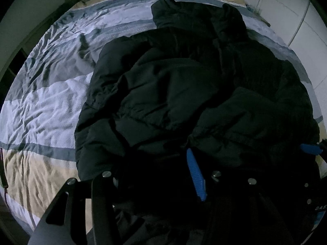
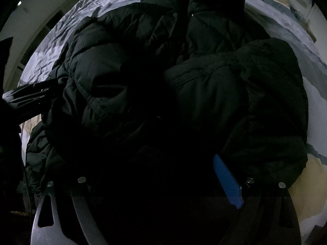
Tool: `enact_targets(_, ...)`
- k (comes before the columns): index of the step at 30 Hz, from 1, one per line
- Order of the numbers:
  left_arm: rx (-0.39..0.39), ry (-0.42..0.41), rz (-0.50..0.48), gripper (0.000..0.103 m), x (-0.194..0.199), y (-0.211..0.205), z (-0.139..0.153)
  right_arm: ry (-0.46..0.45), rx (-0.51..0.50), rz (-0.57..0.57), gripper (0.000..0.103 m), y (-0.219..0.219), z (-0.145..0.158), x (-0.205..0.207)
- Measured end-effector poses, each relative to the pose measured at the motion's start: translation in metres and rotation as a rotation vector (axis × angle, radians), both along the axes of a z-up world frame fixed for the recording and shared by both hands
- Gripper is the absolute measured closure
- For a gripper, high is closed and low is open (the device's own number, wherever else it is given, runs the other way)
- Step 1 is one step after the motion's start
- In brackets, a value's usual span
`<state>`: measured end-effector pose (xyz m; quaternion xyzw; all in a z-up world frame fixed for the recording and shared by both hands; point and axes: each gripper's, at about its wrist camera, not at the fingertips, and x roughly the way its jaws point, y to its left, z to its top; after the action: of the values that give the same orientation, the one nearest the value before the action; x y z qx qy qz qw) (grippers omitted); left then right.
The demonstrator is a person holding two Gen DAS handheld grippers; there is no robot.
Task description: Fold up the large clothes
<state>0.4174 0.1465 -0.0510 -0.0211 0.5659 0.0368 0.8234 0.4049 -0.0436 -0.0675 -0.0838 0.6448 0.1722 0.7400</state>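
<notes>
Black puffer jacket point(image 1: 184, 85) is spread on striped bedding point(image 1: 47, 102), bulging from 12 to 6 o'clock. Left gripper point(image 1: 155, 163) and right gripper point(image 2: 163, 169) are buried at the near hem, prob. for folding it up; grip state can't be told.

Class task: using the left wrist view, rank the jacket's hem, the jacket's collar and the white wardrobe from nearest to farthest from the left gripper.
1. Hem: bunched right at the left gripper, bottom centre.
2. Collar: far end of the jacket, top centre.
3. Wardrobe: beyond the bed, upper right.
</notes>
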Motion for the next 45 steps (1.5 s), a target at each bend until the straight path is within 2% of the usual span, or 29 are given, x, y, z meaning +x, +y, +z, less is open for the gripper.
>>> enact_targets(7, 0.013, 0.023, 0.009, 0.053, 0.002, -0.004, 0.013, 0.033, 0.007, 0.003, 0.012, -0.007, 0.013, 0.001)
enact_targets(14, 0.006, 0.023, 0.03, 0.053, 0.015, -0.003, 0.046, 0.018, 0.047, -0.041, 0.012, -0.036, 0.05, 0.006)
enact_targets(19, -0.03, -0.02, 0.075, 0.053, 0.057, 0.021, 0.074, -0.083, 0.056, -0.112, 0.012, -0.071, 0.084, 0.044)
enact_targets(22, -0.041, -0.059, 0.08, 0.053, 0.099, 0.039, 0.086, -0.155, 0.055, -0.159, 0.012, -0.102, 0.1, 0.079)
enact_targets(25, -0.062, -0.084, 0.064, 0.053, 0.145, 0.049, 0.091, -0.202, 0.06, -0.205, 0.012, -0.114, 0.104, 0.122)
enact_targets(27, -0.08, -0.094, 0.053, 0.052, 0.177, 0.056, 0.088, -0.229, 0.073, -0.222, 0.012, -0.117, 0.104, 0.148)
enact_targets(30, -0.117, -0.097, 0.048, 0.044, 0.22, 0.068, 0.076, -0.276, 0.088, -0.227, 0.012, -0.118, 0.103, 0.194)
enact_targets(34, -0.186, -0.101, 0.052, 0.043, 0.272, 0.085, 0.05, -0.305, 0.134, -0.231, 0.012, -0.115, 0.093, 0.249)
enact_targets(39, -0.285, -0.095, 0.087, 0.041, 0.333, 0.106, 0.011, -0.311, 0.217, -0.255, 0.012, -0.109, 0.062, 0.325)
enact_targets(45, -0.399, -0.106, 0.103, 0.041, 0.388, 0.118, -0.023, -0.287, 0.311, -0.29, 0.012, -0.105, 0.025, 0.391)
